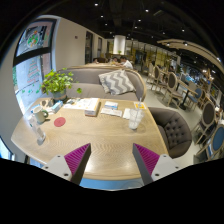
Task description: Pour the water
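Gripper [110,160] spread wide, pinching nothing, above near edge of wooden table [100,140]. White cup [134,120] far right; plant [57,82] far left.

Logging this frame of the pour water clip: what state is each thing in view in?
gripper: open, nothing between its fingers, above the near table edge.
cup: upright on the table, beyond the fingers; contents can't be told.
wooden table: holds books and small items.
potted plant: upright at the table's far end.
sofa: unoccupied, striped cushion on it.
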### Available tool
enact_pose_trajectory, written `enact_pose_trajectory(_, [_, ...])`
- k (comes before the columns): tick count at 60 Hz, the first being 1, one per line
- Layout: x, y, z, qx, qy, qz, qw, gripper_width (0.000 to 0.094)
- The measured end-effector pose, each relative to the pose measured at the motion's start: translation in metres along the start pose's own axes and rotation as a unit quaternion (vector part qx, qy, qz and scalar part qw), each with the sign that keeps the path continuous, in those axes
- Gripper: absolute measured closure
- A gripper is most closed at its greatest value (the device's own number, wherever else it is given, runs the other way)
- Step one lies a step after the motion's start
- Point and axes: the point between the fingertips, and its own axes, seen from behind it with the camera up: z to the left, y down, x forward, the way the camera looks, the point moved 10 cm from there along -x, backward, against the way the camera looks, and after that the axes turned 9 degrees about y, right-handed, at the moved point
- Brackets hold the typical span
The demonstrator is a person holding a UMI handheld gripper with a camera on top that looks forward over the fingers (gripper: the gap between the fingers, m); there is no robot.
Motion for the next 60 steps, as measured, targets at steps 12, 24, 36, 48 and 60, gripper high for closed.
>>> enact_pose_trajectory(12, [-0.012,0.032,0.043,0.001,0.008,0.022,1.000,0.0077])
enact_pose_trajectory(24, [-0.031,0.074,0.128,0.009,0.017,0.039,0.999,0.0076])
enact_pose_trajectory(36, [-0.053,0.096,0.244,0.010,-0.004,0.034,0.999,0.0081])
enact_pose_trajectory(48, [-0.039,0.077,0.354,0.015,-0.052,-0.016,0.998,0.0078])
enact_pose_trajectory(60, [0.024,0.040,0.417,0.037,-0.045,-0.055,0.997,0.0080])
